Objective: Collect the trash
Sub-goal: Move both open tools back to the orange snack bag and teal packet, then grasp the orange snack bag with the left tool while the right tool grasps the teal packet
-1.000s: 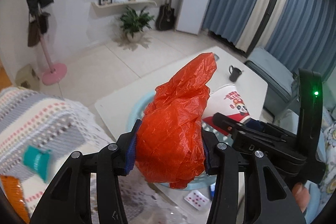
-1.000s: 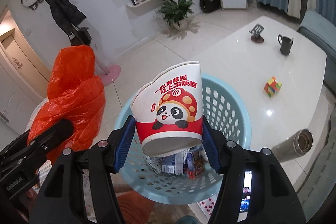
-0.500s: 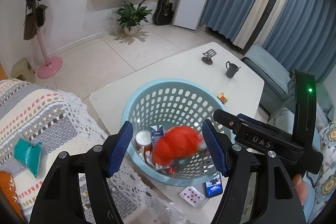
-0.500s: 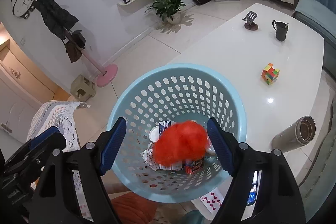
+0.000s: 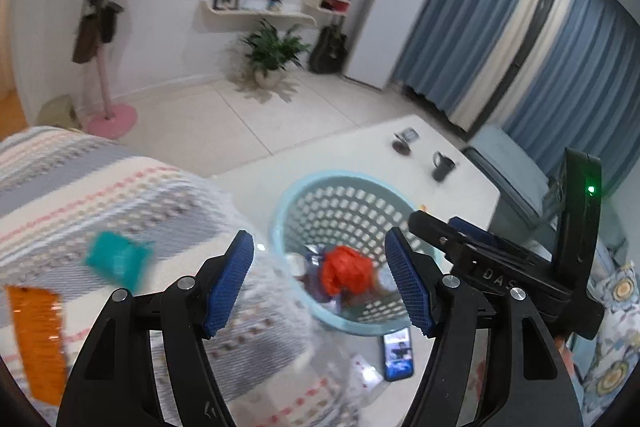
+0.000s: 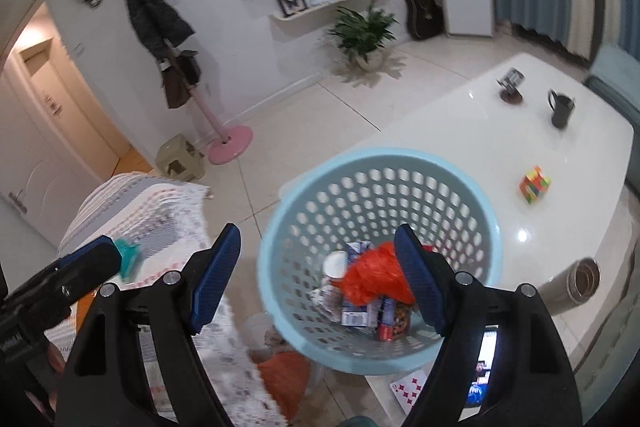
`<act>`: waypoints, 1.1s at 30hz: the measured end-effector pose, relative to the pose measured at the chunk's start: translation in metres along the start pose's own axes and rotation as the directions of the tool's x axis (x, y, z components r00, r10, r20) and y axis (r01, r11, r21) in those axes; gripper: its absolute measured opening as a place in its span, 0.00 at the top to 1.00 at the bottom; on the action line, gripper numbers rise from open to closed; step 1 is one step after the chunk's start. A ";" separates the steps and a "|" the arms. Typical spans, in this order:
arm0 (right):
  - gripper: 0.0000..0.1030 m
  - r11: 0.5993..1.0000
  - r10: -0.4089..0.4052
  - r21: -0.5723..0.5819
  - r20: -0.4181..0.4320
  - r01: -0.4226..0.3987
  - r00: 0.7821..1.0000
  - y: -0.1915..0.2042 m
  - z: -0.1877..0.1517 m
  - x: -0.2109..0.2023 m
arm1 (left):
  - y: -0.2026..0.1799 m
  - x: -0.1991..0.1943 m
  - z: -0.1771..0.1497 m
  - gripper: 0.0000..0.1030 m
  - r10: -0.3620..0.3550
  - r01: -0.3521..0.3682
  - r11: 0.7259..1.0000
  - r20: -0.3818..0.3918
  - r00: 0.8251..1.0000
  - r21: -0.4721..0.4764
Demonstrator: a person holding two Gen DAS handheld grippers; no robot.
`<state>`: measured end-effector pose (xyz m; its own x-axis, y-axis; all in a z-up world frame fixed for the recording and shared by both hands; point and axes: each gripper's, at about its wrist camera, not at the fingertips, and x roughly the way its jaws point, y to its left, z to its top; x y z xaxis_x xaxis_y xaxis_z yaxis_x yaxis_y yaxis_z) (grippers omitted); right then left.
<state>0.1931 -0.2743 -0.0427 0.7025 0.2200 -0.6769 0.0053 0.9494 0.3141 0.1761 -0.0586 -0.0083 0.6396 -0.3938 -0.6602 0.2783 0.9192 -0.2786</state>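
A light blue perforated basket [image 5: 320, 187] [image 6: 320, 187] stands at the near corner of the white table. Inside lie the crumpled orange plastic bag [image 5: 346, 269] [image 6: 372, 277] and several cartons and wrappers [image 6: 356, 315]. My left gripper [image 5: 320, 283] is open and empty, above the basket's left side and the sofa arm. My right gripper [image 6: 318, 279] is open and empty, above the basket's near left rim. A teal object [image 5: 116, 259] [image 6: 128, 259] and an orange wrapper [image 5: 36, 339] lie on the striped knitted sofa cover.
On the white table [image 6: 480, 115] are a dark mug [image 6: 562, 109], a colour cube [image 6: 534, 185], a phone stand [image 6: 510, 85], a steel flask [image 6: 576, 281], a phone [image 5: 398, 351] and a playing card [image 6: 408, 385]. The striped sofa cover [image 5: 100, 187] is at left.
Both grippers opened and dropped the orange bag and the panda paper cup into the basket. Both then pulled back and swung left toward the sofa.
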 end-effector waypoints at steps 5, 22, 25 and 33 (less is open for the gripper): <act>0.27 0.997 0.040 -0.071 -0.003 -0.040 0.999 0.039 -0.002 -0.001 | 0.027 -0.035 -0.003 0.35 0.057 -0.055 0.998 0.058 0.997 -0.043; 0.27 0.926 0.163 -0.325 -0.123 -0.195 0.979 0.173 -0.028 0.032 | 0.154 -0.108 -0.060 0.35 0.277 -0.260 0.925 0.026 0.960 -0.277; 0.27 0.906 0.168 -0.364 -0.157 -0.215 0.973 0.192 -0.032 0.046 | 0.169 -0.110 -0.074 0.29 0.286 -0.274 0.914 -0.004 0.958 -0.300; 0.27 0.861 0.146 -0.453 -0.218 -0.232 0.965 0.229 -0.047 0.082 | 0.193 -0.095 -0.090 0.24 0.250 -0.262 0.898 -0.079 0.965 -0.355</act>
<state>0.2183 -0.0287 -0.0575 0.5234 0.3993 -0.7527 -0.4811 0.8676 0.1258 0.1045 0.1564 -0.0624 0.6306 -0.1496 -0.7615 -0.1715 0.9301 -0.3247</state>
